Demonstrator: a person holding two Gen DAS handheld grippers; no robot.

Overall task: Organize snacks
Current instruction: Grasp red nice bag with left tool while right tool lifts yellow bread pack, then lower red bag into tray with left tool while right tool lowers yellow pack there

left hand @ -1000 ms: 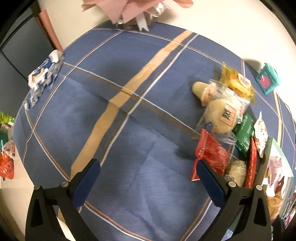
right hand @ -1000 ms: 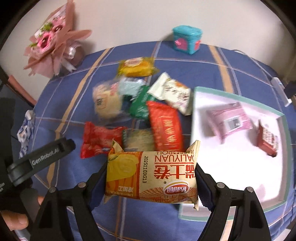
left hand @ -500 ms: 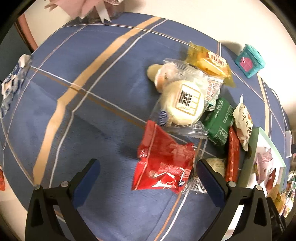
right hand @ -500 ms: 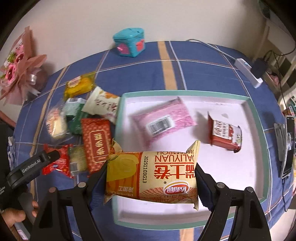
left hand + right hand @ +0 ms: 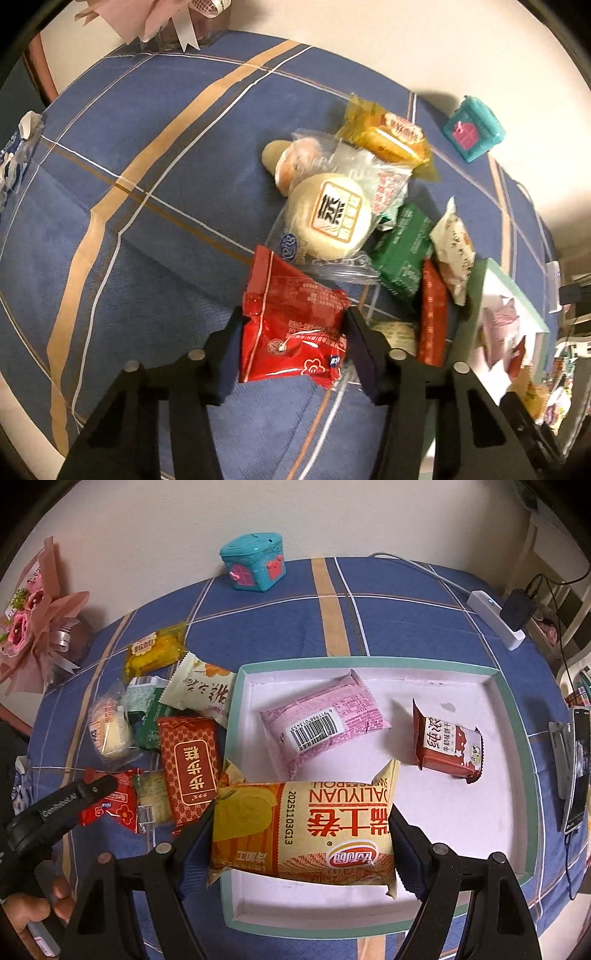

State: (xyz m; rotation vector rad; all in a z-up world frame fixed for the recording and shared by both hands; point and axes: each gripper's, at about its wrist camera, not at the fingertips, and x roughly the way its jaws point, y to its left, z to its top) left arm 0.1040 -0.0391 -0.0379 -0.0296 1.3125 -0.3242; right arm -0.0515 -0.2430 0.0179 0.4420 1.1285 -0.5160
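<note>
The left gripper (image 5: 291, 350) has just been closing and now pinches the red snack packet (image 5: 291, 325) across its width, at the near edge of the loose snack pile on the blue plaid tablecloth (image 5: 129, 240). The right gripper (image 5: 301, 834) is clamped on the orange Daliyuan swiss-roll packet (image 5: 306, 830), held by its two short ends above the near part of the teal-rimmed white tray (image 5: 509, 709), where a pink packet (image 5: 325, 723) and a dark red wafer packet (image 5: 447, 747) already lie. Both packets look light, puffy and glossy, so the film may slip or crumple and the cake inside may crush. A gentle hold across the filled middle, not the crimped seams, seems safest.
</note>
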